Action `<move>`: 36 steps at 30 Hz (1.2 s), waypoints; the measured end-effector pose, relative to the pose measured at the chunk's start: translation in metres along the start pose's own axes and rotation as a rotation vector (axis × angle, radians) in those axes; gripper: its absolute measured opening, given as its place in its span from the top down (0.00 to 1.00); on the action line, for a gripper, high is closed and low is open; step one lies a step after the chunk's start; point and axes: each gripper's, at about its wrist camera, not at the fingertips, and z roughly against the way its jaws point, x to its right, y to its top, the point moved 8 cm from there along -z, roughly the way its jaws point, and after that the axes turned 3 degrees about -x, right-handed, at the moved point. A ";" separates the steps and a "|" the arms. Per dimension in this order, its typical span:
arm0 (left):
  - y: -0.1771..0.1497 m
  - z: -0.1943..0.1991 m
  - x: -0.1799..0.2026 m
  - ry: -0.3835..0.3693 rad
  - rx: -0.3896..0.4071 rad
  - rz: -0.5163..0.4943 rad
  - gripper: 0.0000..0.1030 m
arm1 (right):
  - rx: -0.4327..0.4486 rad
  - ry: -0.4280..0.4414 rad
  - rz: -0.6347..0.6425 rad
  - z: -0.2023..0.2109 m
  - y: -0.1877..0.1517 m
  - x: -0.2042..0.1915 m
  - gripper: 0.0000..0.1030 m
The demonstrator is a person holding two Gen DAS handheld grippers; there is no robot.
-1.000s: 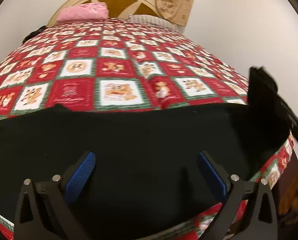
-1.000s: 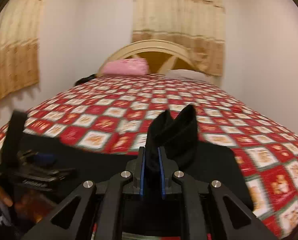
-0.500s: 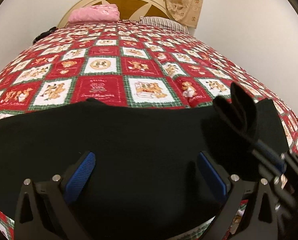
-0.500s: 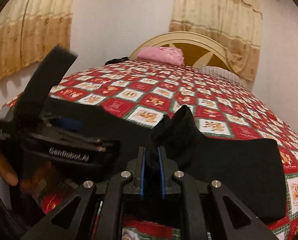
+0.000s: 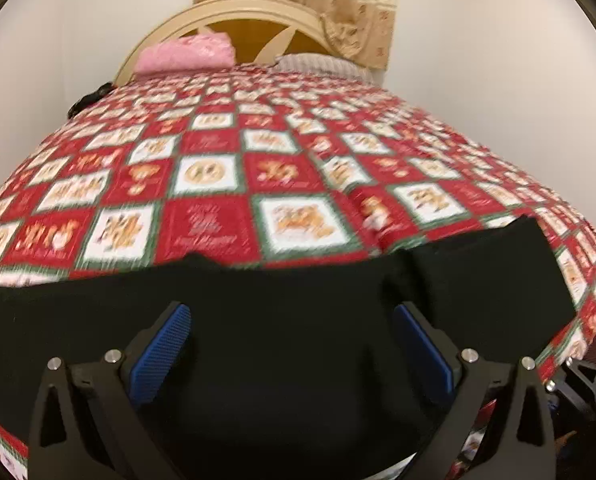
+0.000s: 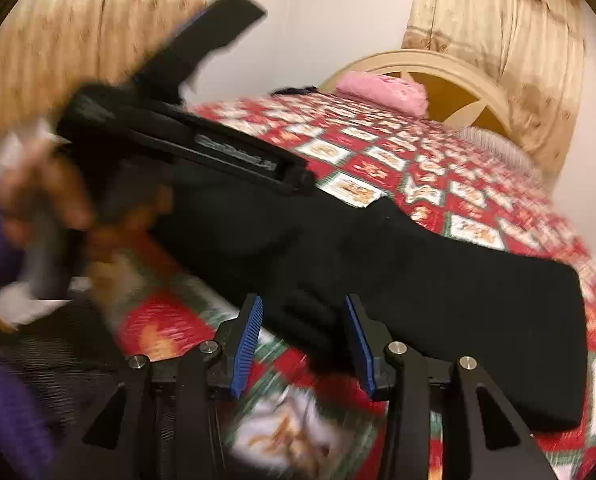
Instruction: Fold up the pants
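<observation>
Pants, black, lie flat along the near edge of the red patchwork quilt. The right gripper has just been opening, a fold between its parted pads unpressed; the left gripper hangs wide apart above them. Its side label is too blurred to read; a pink pillow lies by the headboard.

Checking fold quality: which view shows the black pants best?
Right wrist view: the black pants show their folded end and both long edges on the quilt. Left wrist view shows them closer, cut off at the bottom.

A pink pillow lies against the headboard on the red patchwork quilt.
</observation>
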 end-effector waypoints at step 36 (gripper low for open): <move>-0.028 0.000 0.005 0.103 -0.032 -0.019 0.00 | 0.067 -0.292 -0.345 0.004 0.026 0.128 0.79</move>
